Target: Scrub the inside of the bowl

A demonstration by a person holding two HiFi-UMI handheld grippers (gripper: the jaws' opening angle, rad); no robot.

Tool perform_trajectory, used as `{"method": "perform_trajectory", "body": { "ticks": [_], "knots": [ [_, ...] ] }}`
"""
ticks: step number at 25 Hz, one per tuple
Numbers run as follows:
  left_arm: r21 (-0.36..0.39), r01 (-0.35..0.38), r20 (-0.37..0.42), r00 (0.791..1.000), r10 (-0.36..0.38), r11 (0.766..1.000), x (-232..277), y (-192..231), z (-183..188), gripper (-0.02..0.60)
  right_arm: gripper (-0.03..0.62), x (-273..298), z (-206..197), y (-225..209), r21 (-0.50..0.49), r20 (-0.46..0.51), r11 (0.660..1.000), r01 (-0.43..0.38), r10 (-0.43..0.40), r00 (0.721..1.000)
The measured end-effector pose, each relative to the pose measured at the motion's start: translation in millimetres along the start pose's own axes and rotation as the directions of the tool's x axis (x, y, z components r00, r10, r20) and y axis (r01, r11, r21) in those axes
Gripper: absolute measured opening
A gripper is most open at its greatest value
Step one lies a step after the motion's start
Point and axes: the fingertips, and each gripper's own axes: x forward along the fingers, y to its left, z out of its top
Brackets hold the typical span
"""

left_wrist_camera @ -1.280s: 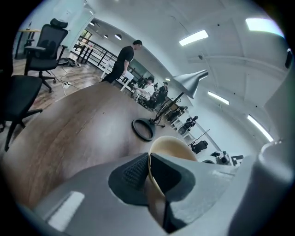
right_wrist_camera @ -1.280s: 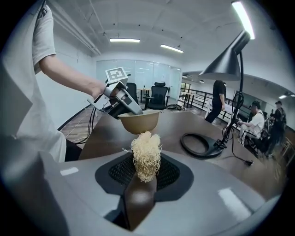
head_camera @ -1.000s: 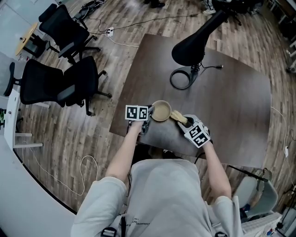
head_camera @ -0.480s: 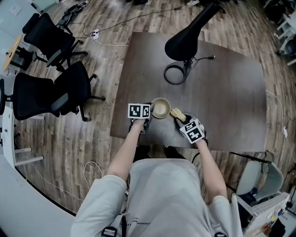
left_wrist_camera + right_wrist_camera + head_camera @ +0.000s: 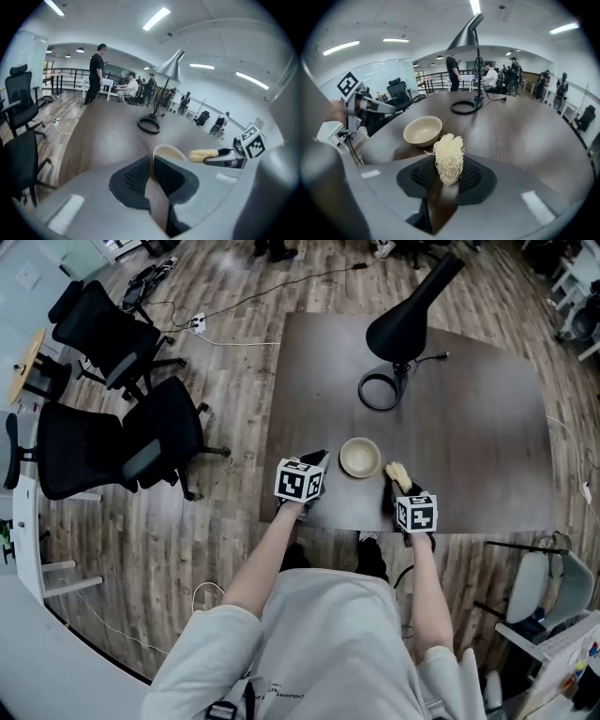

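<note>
Both grippers have backed off the bowl (image 5: 360,457); it sits unheld on the table (image 5: 469,409) between them; left gripper (image 5: 152,161) closed on nothing, right gripper (image 5: 449,174) clamps the scrubber (image 5: 449,157). Scrubbing now would likely skid or tip the bowl.

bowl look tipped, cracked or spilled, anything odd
Nothing stands out. The bowl sits upright, empty and whole on the table, and the fibre scrubber is clamped in the right gripper, clear of it.

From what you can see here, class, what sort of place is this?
Probably an open-plan office or lab: black swivel chairs, a large dark table with a desk lamp, and people seated in the background.
</note>
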Motion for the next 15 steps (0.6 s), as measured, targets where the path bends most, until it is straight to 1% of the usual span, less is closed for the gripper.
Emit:
{"method": "perform_trajectory", "body": {
  "ticks": [2,4,7,10,12,13,14,15],
  "knots": [
    [0.052,0.025,0.025,0.999,-0.026,0.998,-18.6,3.6,-9.0,0.002,0.127,-4.5,-6.8,6.6,0.074,0.027,0.995,0.060,-0.062,0.998],
    [0.106,0.039,0.016,0.999,-0.041,0.994,-39.2,9.4,-23.2,0.000,0.127,-13.0,-11.6,22.6,0.162,0.067,0.982,0.096,-0.108,0.992],
    [0.208,0.082,0.003,0.996,-0.084,0.975,-71.2,10.1,-35.6,0.000,0.127,-28.2,-12.4,58.8,0.270,0.131,0.955,0.122,-0.162,0.978],
    [0.263,0.103,0.025,0.993,-0.114,0.959,-103.1,7.0,-37.1,0.000,0.127,-46.4,-3.5,102.4,0.319,0.190,0.940,0.124,-0.192,0.963],
    [0.272,0.110,0.052,0.990,-0.129,0.956,-120.2,-0.4,-32.8,0.000,0.127,-61.0,2.8,124.1,0.353,0.215,0.926,0.131,-0.217,0.952],
    [0.260,0.116,0.074,0.988,-0.139,0.959,-127.6,-4.6,-30.1,0.000,0.127,-67.8,4.5,132.5,0.383,0.223,0.914,0.134,-0.232,0.947],
    [0.228,0.122,0.102,0.984,-0.148,0.966,-134.4,-7.6,-27.6,0.000,0.127,-73.7,6.0,140.7,0.416,0.231,0.900,0.130,-0.242,0.942],
    [0.178,0.128,0.132,0.979,-0.153,0.976,-140.5,-9.1,-26.0,0.000,0.127,-78.5,7.4,149.6,0.444,0.240,0.888,0.119,-0.246,0.939]
  ]
}}
